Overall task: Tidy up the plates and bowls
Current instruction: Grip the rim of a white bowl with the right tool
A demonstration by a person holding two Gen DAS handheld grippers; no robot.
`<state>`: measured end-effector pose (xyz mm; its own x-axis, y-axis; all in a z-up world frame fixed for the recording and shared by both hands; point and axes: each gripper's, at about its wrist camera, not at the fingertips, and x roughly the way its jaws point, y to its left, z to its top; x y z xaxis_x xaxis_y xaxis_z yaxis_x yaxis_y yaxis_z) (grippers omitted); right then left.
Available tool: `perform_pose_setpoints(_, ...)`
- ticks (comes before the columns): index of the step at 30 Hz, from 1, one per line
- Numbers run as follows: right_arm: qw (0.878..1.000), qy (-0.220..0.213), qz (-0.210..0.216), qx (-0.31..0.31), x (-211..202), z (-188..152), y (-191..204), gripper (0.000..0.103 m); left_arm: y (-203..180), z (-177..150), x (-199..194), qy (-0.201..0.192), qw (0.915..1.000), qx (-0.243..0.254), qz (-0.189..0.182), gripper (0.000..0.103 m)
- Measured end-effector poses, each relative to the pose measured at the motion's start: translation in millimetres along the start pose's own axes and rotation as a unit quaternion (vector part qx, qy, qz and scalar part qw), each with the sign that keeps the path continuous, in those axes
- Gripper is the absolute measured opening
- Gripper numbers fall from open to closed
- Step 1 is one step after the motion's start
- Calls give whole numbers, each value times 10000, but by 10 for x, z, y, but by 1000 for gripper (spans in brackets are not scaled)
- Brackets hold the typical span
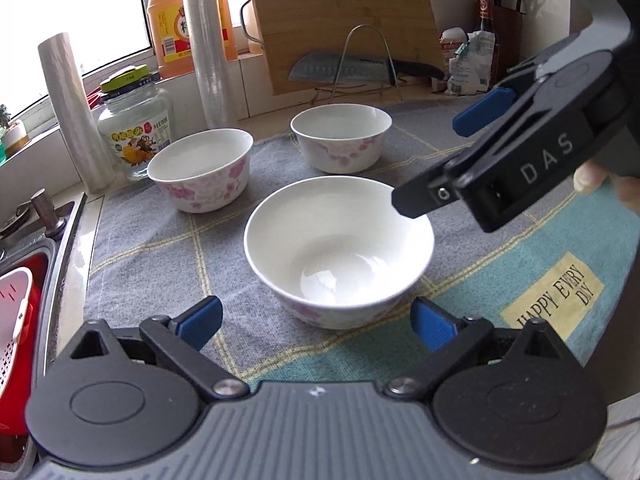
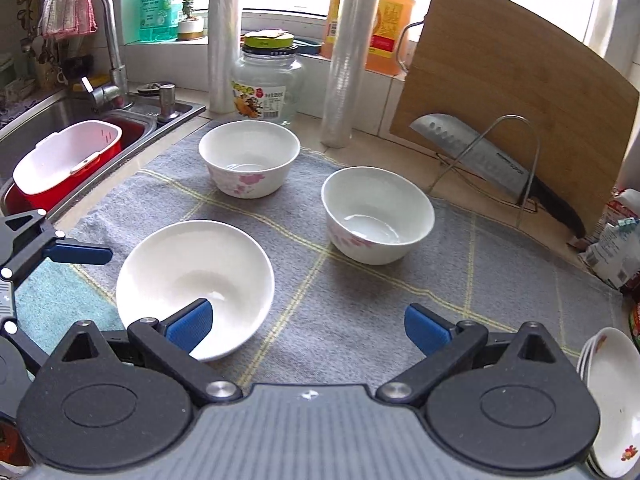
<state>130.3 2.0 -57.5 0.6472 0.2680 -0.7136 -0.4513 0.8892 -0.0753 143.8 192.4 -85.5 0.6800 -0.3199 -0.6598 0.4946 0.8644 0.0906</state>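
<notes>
Three white bowls with pink flowers stand on a grey checked cloth [image 1: 160, 256]. The near bowl [image 1: 338, 248] lies just ahead of my open, empty left gripper [image 1: 316, 324]. The left bowl [image 1: 202, 168] and the far bowl [image 1: 340, 136] stand behind it. My right gripper [image 1: 476, 120] hovers above the near bowl's right rim. In the right wrist view my right gripper [image 2: 308, 326] is open and empty, its left fingertip over the near bowl [image 2: 192, 284]; the other bowls [image 2: 249, 156] [image 2: 376, 212] stand beyond. Stacked plates [image 2: 608, 400] lean at the right edge.
A sink [image 2: 60, 120] with a red and white basket [image 2: 66, 160] lies left. A glass jar [image 2: 266, 80], two film rolls [image 2: 348, 60], an oil bottle [image 1: 188, 20], a cutting board [image 2: 512, 80] and a cleaver on a wire rack [image 2: 480, 156] line the back.
</notes>
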Motion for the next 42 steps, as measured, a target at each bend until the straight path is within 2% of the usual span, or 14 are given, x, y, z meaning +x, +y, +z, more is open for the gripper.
perform_pose_setpoints(12,9951,367,917,-104,358,162,100,102,-4,51,191,-71,9996,127,-252,99)
perform_pose_setpoints(17,9919,531,1152,-111,465,210,78,91,13,54,176,-113,9990,170,-402,93)
perform_pose_setpoints(19,9902,563,1275,-105,489,220,69,87,13,55,168,-127,9984,227,-504,87)
perform_pose_setpoints(24,9876,658,1420,-78,562,243,52,81,4,65,166,-117,9981,293,-535,87)
perform_pose_setpoints(35,9851,678,1581,15,539,244,25,78,-4,93,171,-28,9982,314,-517,87)
perform_pose_setpoints(42,9850,595,1617,-47,382,218,12,77,-83,180,144,197,9974,469,-505,87)
